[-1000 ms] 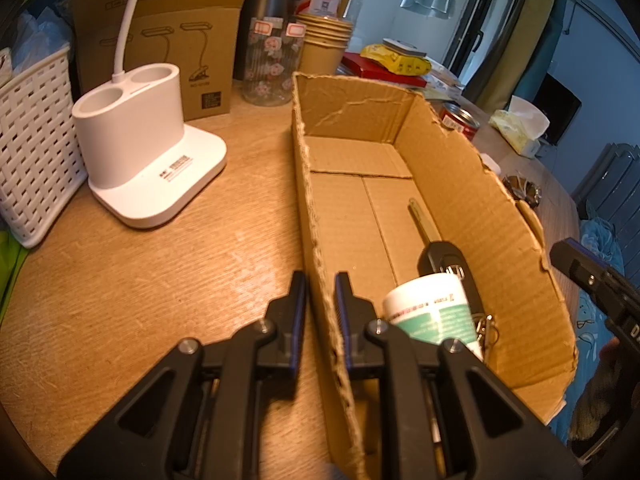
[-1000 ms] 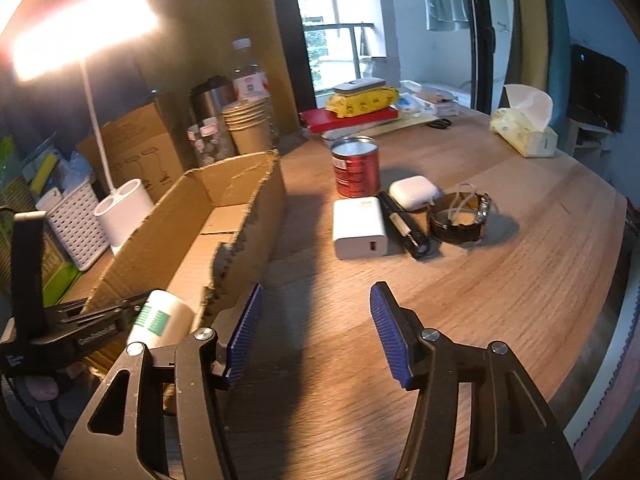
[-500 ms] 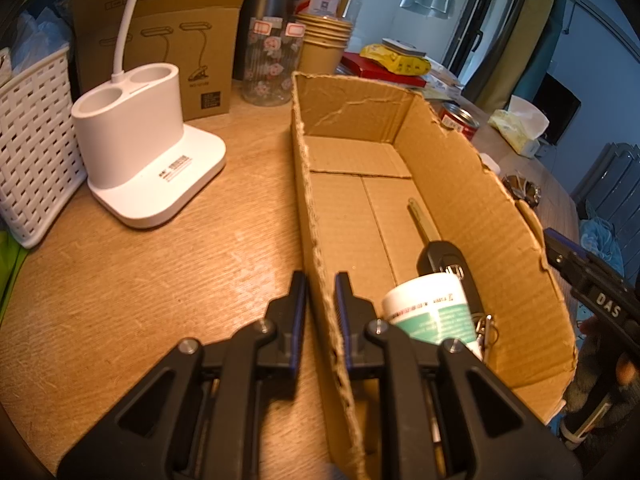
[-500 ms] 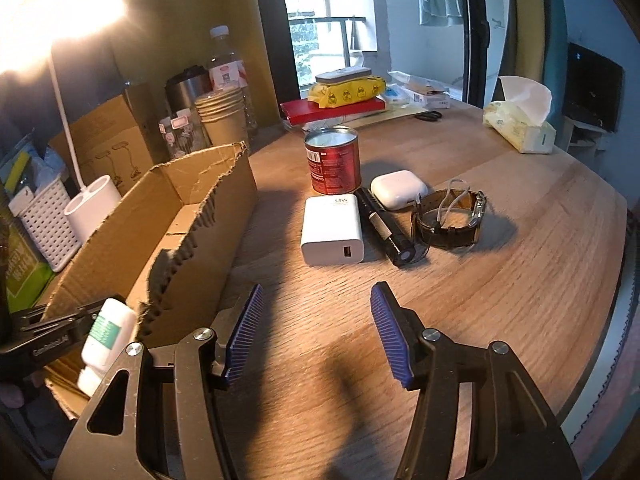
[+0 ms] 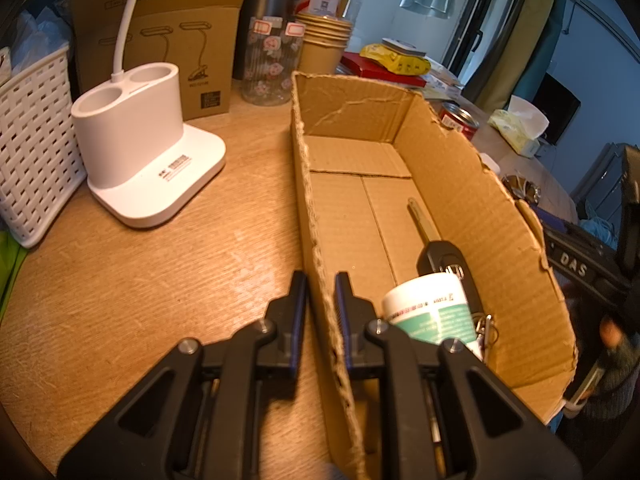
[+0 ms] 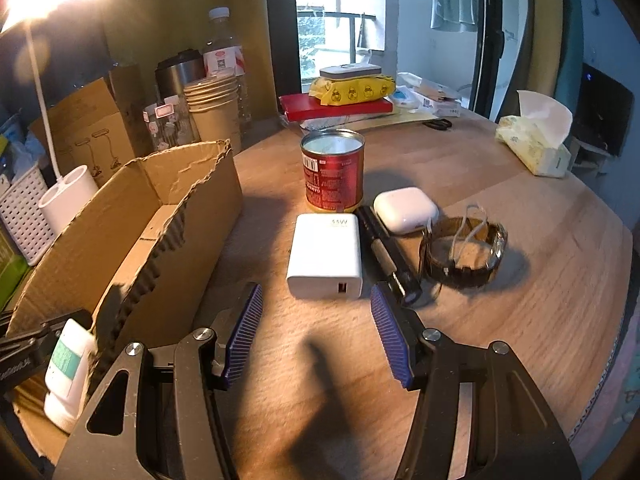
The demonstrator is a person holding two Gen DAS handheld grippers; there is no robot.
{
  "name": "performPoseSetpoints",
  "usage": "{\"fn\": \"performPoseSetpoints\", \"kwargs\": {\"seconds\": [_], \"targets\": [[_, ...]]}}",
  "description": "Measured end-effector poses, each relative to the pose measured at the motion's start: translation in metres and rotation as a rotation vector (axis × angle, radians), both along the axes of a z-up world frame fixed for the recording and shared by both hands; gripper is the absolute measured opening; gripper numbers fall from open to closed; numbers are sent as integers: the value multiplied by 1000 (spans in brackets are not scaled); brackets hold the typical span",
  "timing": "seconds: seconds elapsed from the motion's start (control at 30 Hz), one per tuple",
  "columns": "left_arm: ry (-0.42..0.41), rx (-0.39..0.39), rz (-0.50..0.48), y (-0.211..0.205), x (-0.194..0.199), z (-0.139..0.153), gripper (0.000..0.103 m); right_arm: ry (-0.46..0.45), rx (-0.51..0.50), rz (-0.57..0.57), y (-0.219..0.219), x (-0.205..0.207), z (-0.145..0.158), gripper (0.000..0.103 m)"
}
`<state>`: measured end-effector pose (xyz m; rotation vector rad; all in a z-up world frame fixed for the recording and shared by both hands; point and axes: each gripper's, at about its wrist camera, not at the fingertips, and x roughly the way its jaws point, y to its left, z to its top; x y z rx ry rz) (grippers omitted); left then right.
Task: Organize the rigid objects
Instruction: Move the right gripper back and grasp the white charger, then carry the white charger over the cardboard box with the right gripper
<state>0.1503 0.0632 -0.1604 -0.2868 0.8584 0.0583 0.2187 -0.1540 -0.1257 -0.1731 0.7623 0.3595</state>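
Left gripper (image 5: pixel 320 292) is clamped on the box (image 5: pixel 472 200) wall, one finger outside, one inside, near the box's close end. Box sits on the table (image 5: pixel 160 272), long axis running away from the camera.

Inside the box, at the close end: white bottle (image 5: pixel 430 308) with a green label, lying down, and a car key (image 5: pixel 440 252) just beside it, blade pointing toward the far end. Rest of the box floor is bare.

Right gripper (image 6: pixel 316 320) has its jaws apart, nothing between the pads, hovering over bare table to the right of the box. Remaining items are all right of the box, in a cluster ahead of that gripper:
- charger (image 6: pixel 326 256), white, closest to the box, lying flat
- flashlight (image 6: pixel 390 256), black, touching the charger's right side
- can (image 6: pixel 333 174), red, upright, just behind the charger
- earbud case (image 6: pixel 405 209), white, right of the can, against the flashlight's far end
- watch (image 6: pixel 464 256), farthest from the box, strap looped

Left of the box: white lamp base (image 5: pixel 136 152), well apart from it.
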Motion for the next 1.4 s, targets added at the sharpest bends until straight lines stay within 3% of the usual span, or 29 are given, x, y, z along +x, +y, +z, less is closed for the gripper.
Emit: {"fn": "performPoseSetpoints", "kwargs": {"seconds": [0.93,1.0,1.4], "targets": [[0,0,0,1,0,0,15,104,-60,46,20,56,-19,59],[0,0,0,0,0,0,15,99,-71,46,20,55,-20,51],[0,0,0,1,0,0,15,33,-24,50,15,38,-5,50]]}}
